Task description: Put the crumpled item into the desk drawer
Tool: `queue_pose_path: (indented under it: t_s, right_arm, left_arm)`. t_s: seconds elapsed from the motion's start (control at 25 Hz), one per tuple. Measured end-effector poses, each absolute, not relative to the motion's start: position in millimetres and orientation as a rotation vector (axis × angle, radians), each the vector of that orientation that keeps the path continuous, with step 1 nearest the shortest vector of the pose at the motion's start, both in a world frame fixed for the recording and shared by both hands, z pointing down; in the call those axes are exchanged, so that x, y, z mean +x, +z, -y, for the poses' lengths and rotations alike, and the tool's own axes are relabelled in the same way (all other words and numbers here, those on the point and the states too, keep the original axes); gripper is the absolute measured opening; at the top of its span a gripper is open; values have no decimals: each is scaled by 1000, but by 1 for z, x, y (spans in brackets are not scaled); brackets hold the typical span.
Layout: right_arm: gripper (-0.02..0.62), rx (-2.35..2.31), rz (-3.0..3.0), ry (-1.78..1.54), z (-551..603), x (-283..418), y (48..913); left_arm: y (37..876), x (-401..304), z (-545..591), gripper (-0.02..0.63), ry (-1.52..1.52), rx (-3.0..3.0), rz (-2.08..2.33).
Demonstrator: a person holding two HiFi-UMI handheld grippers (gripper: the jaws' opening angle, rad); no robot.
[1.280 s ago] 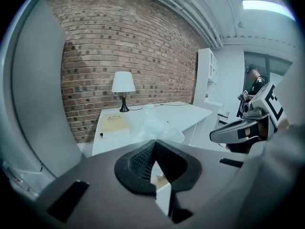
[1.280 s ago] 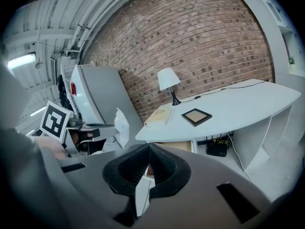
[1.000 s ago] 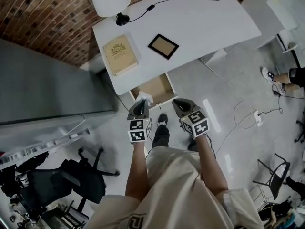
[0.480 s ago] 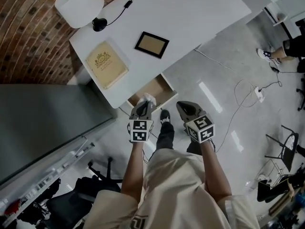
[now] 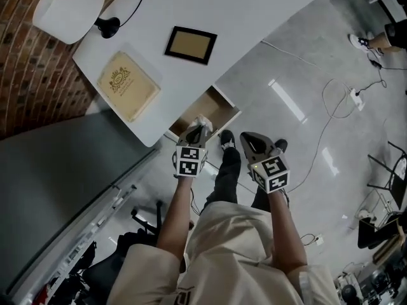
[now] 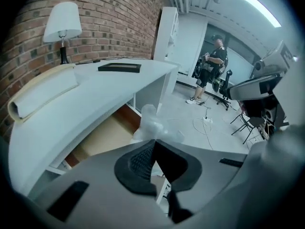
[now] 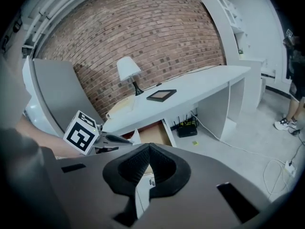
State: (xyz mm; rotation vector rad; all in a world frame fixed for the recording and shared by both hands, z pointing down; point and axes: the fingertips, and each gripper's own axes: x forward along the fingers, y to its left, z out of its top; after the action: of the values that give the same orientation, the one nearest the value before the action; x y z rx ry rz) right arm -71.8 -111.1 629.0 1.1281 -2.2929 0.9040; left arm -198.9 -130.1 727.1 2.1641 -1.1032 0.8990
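In the head view my left gripper (image 5: pixel 198 130) is shut on the crumpled white item (image 5: pixel 203 122), which sits over the front edge of the open desk drawer (image 5: pixel 198 108). The left gripper view has the crumpled item (image 6: pixel 153 124) sticking out past the closed jaw tips of the left gripper (image 6: pixel 153 141), with the drawer's wooden bottom (image 6: pixel 102 136) just beyond and to the left. My right gripper (image 5: pixel 247 138) hangs beside the drawer over the floor, shut and empty. Its own view shows the right gripper (image 7: pixel 148 147) with jaws together and the drawer (image 7: pixel 153 132) ahead.
The white desk (image 5: pixel 254 11) carries a lamp (image 5: pixel 68 11), a cream book (image 5: pixel 127 86) and a dark picture frame (image 5: pixel 191 44). A brick wall (image 7: pixel 143 32) stands behind. Cables (image 5: pixel 337 107) lie on the grey floor. An office chair (image 5: pixel 137 246) is at my left, and a person (image 6: pixel 212 63) stands far off.
Both grippers have come closer to the desk. The left gripper has carried the crumpled item up to the drawer's front edge; the right stays shut beside it.
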Motion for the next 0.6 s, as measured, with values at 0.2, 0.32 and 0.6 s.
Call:
queue_pose_path:
  t_s: [0.2,0.32,0.6]
  right_arm:
    - [22,1149,2272,960,108,-74,662]
    - [23,1169,2268,1025,105,-78,680]
    - [23,1209,2246,1151,94,-80,723]
  left_arm:
    - [766,-191,130,15,1011,2165,1002]
    - [792,-195,136,15,1071,2149,971]
    - [856,-201,149,15,1184,2101,945]
